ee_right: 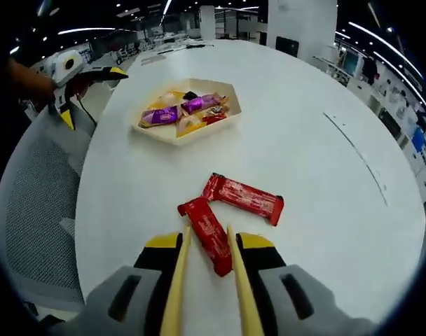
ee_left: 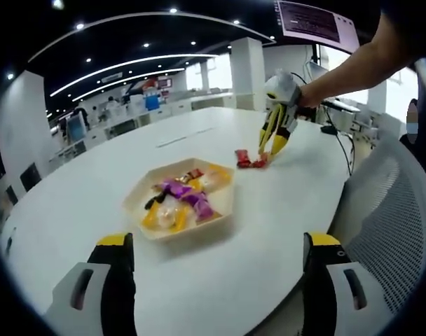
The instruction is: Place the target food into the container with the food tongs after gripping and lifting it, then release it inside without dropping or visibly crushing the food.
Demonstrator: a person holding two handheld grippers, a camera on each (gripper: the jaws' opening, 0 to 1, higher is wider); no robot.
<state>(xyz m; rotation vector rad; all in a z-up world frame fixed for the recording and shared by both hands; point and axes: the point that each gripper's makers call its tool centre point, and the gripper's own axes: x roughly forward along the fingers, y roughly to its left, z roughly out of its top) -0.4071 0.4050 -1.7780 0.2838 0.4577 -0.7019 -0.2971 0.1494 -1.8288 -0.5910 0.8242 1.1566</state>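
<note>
Tongs [ee_right: 206, 280] of pale wood ride in the right gripper [ee_right: 207, 276], their two arms running forward from between its yellow-tipped jaws. The arms stand a little apart, one on each side of a red snack bar [ee_right: 207, 234] that lies flat on the white table [ee_right: 325, 91]. The near end of that bar sits in the gap between the tong tips; whether the tips press its wrapper or merely flank it cannot be told. A second red bar [ee_right: 244, 198] lies just beyond the first, angled across it, their near ends almost touching.

Farther along the table sits the container [ee_right: 172, 134], a pale six-sided tray. It holds a heap of wrapped snacks [ee_right: 188, 112] in purple, yellow and red. The tray is well apart from the two red bars.

From the left gripper view, the same tray [ee_left: 132, 206] lies just ahead of the left gripper [ee_left: 216, 259], whose black jaws with yellow tips stand wide apart and hold nothing. Beyond the tray, the right gripper [ee_left: 272, 136] points its tongs [ee_left: 267, 133] down at the red bars [ee_left: 251, 160], with a person's arm [ee_left: 353, 66] reaching in behind it. A mesh-backed chair [ee_left: 392, 231] stands at the table's edge. Desks and screens fill the office behind.
</note>
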